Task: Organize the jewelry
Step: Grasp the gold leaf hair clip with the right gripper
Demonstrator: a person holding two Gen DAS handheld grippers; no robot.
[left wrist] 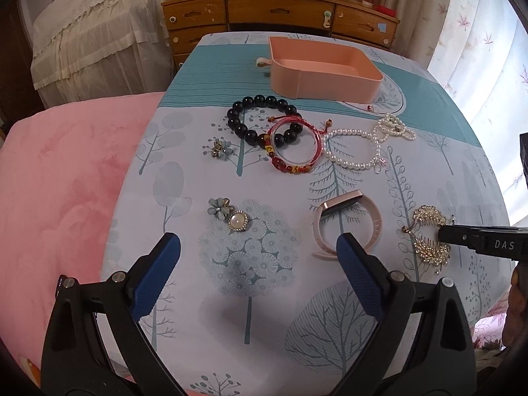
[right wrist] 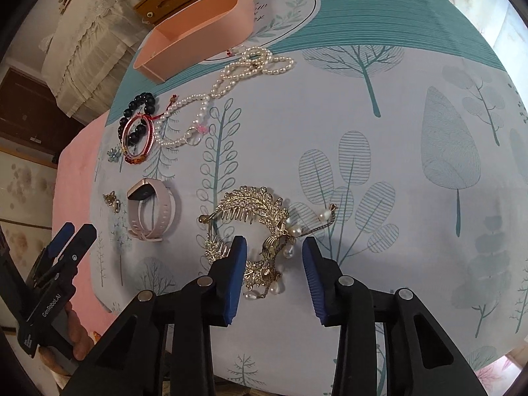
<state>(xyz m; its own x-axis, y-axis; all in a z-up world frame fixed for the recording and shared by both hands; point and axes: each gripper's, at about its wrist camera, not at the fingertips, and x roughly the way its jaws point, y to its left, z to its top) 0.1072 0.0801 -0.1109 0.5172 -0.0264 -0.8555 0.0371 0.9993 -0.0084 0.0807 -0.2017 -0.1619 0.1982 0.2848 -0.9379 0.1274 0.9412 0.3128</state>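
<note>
Pink tray (left wrist: 325, 76) at the far end of the table looks empty, so basically nothing's sorted yet. Black bead bracelet (left wrist: 264, 120), red bangle (left wrist: 293, 147), pearl necklace (left wrist: 363, 145), pink watch (left wrist: 346, 221) and brooches (left wrist: 227, 214) all sit loose on the tablecloth (left wrist: 264, 297). Right gripper (right wrist: 274, 264) is partly open around the gold hair comb (right wrist: 250, 227), not pinching it. Left gripper (left wrist: 259, 264) hangs wide open, holding nothing.

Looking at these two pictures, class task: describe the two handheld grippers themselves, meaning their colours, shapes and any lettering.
Both the left gripper and the right gripper have black plastic arms with silver round rivets and blue ribbed pads. White lettering shows on their sides: "DAS" on the right one, "GenRobot.AI" on the left. No sleeve shows.
</note>
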